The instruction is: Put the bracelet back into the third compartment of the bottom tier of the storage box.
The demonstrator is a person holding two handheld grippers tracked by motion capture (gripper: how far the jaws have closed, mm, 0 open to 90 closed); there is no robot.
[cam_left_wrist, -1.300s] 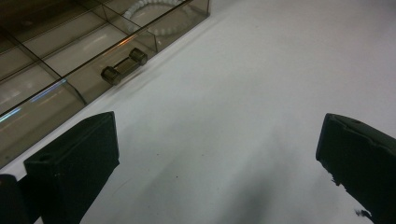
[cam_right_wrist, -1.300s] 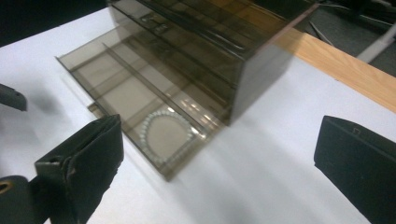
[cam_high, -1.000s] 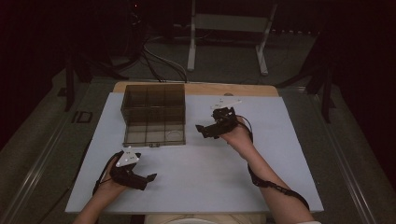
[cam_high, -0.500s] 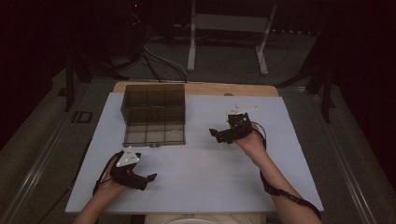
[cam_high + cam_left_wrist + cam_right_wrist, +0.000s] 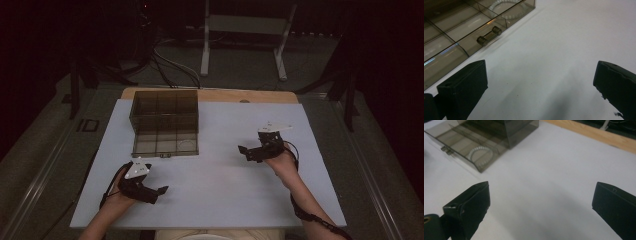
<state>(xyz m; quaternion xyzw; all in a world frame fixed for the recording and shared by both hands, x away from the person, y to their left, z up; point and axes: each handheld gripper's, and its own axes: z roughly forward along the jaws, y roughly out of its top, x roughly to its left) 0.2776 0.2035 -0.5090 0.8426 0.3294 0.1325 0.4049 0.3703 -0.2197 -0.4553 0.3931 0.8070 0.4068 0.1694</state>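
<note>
**Bracelet boxed, both tools free**

Bracelet (image 5: 478, 155) of pale beads lies in a front compartment of the smoky divided box (image 5: 165, 124), whose lid stands upright behind it, so I judge closing comes next. My left gripper (image 5: 152, 192) rests low on the white table (image 5: 225, 200), jaws spread wide and empty, aimed near the latch (image 5: 489, 36). My right gripper (image 5: 252, 151), equally wide and empty, sits well right of the box. A second ago it hovered beside the box; it has since pulled back rightward.
</note>
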